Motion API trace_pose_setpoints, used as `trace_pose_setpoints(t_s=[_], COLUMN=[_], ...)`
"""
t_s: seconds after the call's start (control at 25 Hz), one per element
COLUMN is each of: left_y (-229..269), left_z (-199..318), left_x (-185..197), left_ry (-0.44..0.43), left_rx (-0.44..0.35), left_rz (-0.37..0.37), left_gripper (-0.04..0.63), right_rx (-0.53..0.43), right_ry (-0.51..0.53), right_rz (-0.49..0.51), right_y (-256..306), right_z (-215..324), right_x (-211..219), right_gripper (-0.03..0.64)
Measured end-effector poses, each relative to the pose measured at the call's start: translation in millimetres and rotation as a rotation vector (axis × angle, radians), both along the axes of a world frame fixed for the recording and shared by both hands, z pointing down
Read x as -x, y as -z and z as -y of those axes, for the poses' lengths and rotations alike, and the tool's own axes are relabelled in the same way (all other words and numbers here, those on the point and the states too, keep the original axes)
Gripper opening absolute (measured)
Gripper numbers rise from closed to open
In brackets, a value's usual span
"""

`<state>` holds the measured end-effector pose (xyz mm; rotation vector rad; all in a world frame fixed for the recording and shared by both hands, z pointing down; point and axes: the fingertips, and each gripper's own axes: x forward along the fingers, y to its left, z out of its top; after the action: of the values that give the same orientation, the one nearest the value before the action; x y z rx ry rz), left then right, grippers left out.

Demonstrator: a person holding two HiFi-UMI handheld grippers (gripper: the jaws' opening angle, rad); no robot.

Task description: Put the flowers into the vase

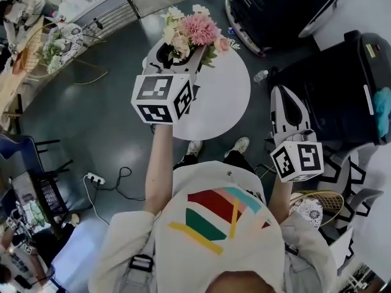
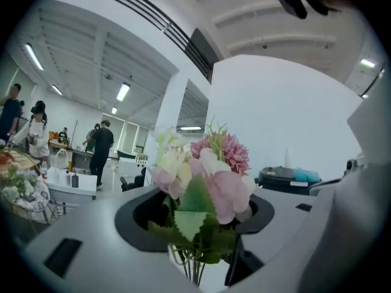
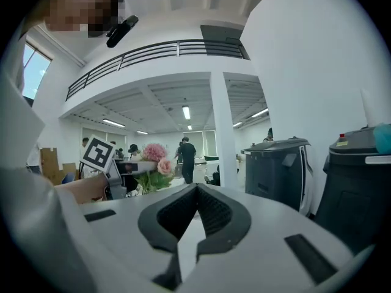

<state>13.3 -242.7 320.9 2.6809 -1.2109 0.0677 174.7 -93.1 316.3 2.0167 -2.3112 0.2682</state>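
Partly hidden, the bunch of pink and cream flowers [image 2: 201,173] with green leaves shows its blooms well, but its thin green stems [image 2: 194,272] run off the bottom edge of the left gripper view. From the head view the stems sit under the white body of the left claw [image 1: 181,55] and cannot be seen. The left claw is closed on those stems, its 2 jaws pressing them from either side. It holds the blooms in the air over the far edge of the round white counter [image 1: 227,99].

The right claw [image 3: 196,191] has its ribbed black pads meeting at the tips, with nothing between them. In the head view it hangs off the counter's right edge [image 1: 283,95].

A wire basket [image 1: 54,44] beyond the counter's far left holds more pale flowers and greenery. Off the right edge, 2 large black lidded bins [image 1: 342,81] stand together, and something blue [image 1: 382,112], cut off by the frame, lies on the nearer lid. A small pale object [image 1: 261,76] lies on the dark floor between counter and bins, too small to tell what it is. A white power strip [image 1: 95,177] with a black cable lies on the floor to the left. Several people [image 2: 101,149] stand at benches far behind the flowers.
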Motion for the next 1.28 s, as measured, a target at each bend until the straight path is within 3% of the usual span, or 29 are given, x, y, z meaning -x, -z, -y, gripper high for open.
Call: trace_pose_setpoints(t_s=[0.2, 0.28, 0.6, 0.8, 1.0, 1.28], left_y=[76, 96, 131, 117, 90, 29], left_z=[8, 10, 18, 24, 27, 45], left_x=[56, 77, 124, 150, 162, 180], left_ry=[0.055, 0.077, 0.214, 0.300, 0.392, 0.451], left_rx=[-0.146, -0.187, -0.341, -0.385, -0.468, -0.439], left_rz=[-0.210, -0.259, -0.240, -0.214, -0.242, -0.241], left_gripper=[0.270, 0.270, 0.268, 0.267, 0.268, 0.268], right_rx=[-0.037, -0.044, -0.053, -0.022, 0.019, 0.083], right_ry=[0.061, 0.086, 0.143, 0.163, 0.179, 0.164], right_rz=[0.005, 0.011, 0.003, -0.011, -0.040, -0.105], right_y=[12, 15, 24, 16, 5, -19], right_z=[26, 34, 64, 74, 74, 68], right_x=[23, 29, 26, 31, 28, 36], right_gripper=[0.009, 0.009, 0.009, 0.009, 0.009, 0.009])
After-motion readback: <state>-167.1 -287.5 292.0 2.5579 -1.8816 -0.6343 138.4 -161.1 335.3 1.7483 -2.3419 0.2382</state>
